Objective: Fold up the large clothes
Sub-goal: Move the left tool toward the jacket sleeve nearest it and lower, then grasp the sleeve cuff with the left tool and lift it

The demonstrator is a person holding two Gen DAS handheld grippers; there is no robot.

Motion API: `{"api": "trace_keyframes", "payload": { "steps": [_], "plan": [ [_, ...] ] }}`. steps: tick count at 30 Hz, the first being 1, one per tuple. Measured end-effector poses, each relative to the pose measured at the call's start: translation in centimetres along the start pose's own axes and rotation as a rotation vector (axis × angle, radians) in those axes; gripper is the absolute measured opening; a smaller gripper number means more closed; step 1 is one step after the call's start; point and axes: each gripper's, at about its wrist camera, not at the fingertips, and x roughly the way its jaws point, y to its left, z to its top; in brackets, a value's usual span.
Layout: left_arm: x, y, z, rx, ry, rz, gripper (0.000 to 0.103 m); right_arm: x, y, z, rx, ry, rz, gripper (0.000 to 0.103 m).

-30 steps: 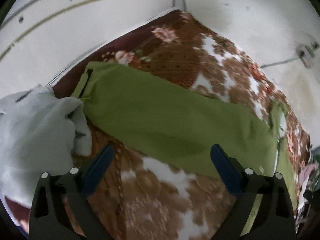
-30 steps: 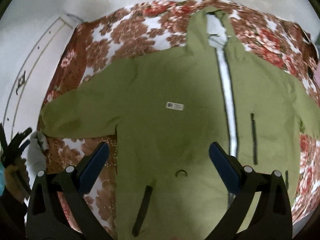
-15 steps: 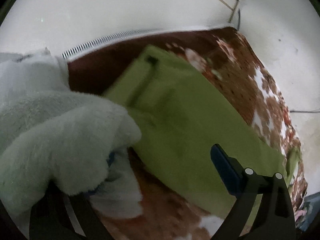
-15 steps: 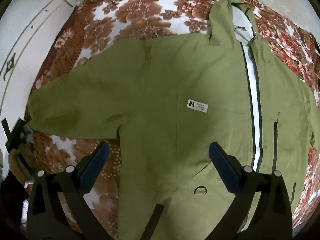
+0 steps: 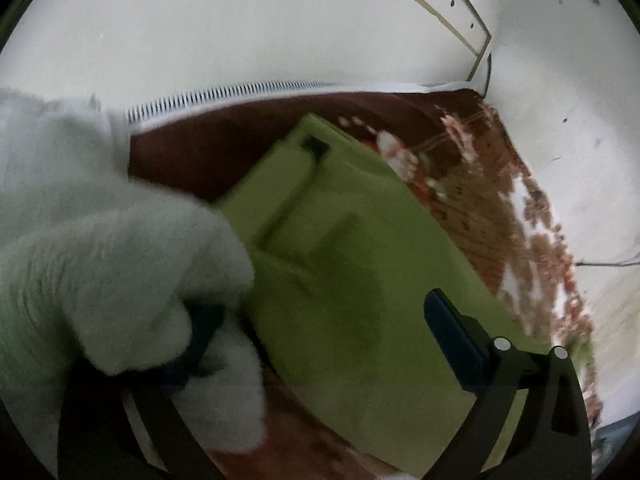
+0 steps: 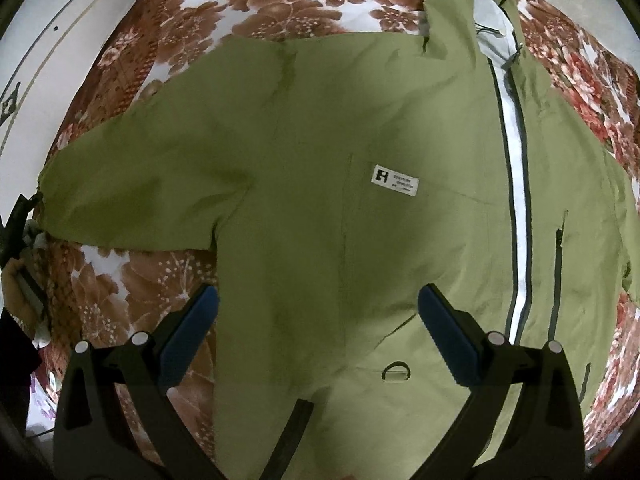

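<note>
At far left, a pale fleecy cloth (image 5: 120,264) lies heaped beside the end of the green jacket's sleeve (image 5: 344,280) and drapes over one finger of the left gripper (image 5: 320,344); the other blue-padded finger stands well clear, so the jaws are spread and pinch nothing, apparently poised low over the cuff because the outstretched sleeve is the likely first part to be folded inward. The green jacket (image 6: 360,184) lies front-up and flat on a floral blanket (image 6: 256,4), both sleeves extended and the white-edged zip (image 6: 516,200) closed, an arrangement that gives straight fold lines. A small white label (image 6: 396,179) marks the chest. Farther right, the right gripper (image 6: 318,320) hangs above the lower body panel with its fingers wide apart, holding nothing; judged from this layout, no fold has yet been made.
</note>
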Motion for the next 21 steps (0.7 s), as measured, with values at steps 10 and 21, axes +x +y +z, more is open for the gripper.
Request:
{"api": "trace_keyframes", "payload": {
  "steps": [10,21],
  "plan": [
    [3.1,-0.2,-0.3,-0.044,0.094,-0.019,0.097,0.1,0.8,0.4,-0.044,-0.006,0.023,0.098],
    [3.2,2.5,3.6,-0.055,0.014,0.026,0.067,1.3,0.2,-0.1,-0.047,0.009,0.001,0.098]
  ]
}}
